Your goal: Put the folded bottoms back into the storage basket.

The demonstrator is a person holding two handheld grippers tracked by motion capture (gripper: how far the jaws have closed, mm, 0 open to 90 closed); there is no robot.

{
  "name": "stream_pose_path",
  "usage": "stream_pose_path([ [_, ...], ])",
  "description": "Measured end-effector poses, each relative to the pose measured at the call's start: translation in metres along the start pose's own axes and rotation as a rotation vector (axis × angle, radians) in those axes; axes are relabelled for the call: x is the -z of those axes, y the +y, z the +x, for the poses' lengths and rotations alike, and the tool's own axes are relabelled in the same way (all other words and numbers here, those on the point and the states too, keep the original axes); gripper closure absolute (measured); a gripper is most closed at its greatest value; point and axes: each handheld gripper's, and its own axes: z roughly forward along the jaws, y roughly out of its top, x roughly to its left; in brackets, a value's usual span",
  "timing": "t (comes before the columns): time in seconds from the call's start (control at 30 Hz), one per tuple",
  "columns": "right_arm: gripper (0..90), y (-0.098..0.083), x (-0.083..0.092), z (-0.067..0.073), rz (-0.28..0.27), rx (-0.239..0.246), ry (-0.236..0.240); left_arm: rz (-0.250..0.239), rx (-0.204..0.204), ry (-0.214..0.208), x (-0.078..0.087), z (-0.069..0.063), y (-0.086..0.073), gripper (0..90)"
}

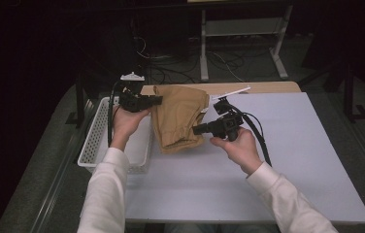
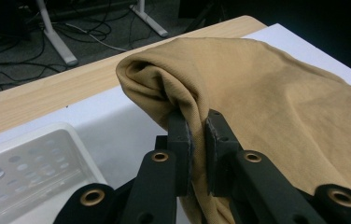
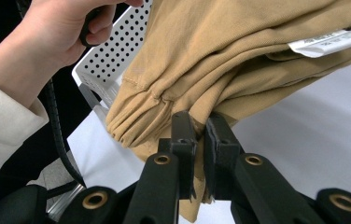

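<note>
Meanwhile, tan garment held over the table

Both grippers are clamped on the tan garment, the left gripper pinching a fold at one edge, the right gripper biting the bunched hem opposite. The cloth hangs between them, just beside the white basket and above the white table. Judged from this, the carry is under way; next comes moving the cloth over the basket, whose near rim could snag the hem.
</note>
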Motion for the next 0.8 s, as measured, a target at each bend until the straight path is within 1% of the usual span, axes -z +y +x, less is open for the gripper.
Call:
stream_pose_path([
  [0.03, 81.8, 0.000, -0.002, 0.000, -0.001, 0.005, 0.000, -0.003, 0.004, -0.001, 0.001, 0.002, -0.001, 83.0],
  [0.17, 81.8, 0.003, -0.008, 0.001, -0.002, -0.002, 0.001, -0.002, 0.006, 0.002, 0.004, 0.008, -0.002, 83.0],
  [0.37, 81.8, 0.006, -0.016, 0.007, -0.006, 0.004, 0.004, -0.007, 0.008, 0.010, 0.013, 0.015, -0.002, 83.1],
  [0.6, 81.8, 0.013, -0.020, 0.017, -0.010, 0.021, 0.003, -0.018, 0.009, 0.019, 0.022, 0.021, -0.003, 83.1],
  [0.8, 81.8, 0.017, -0.027, 0.026, -0.014, 0.031, 0.004, -0.023, 0.019, 0.034, 0.030, 0.026, -0.005, 83.1],
])
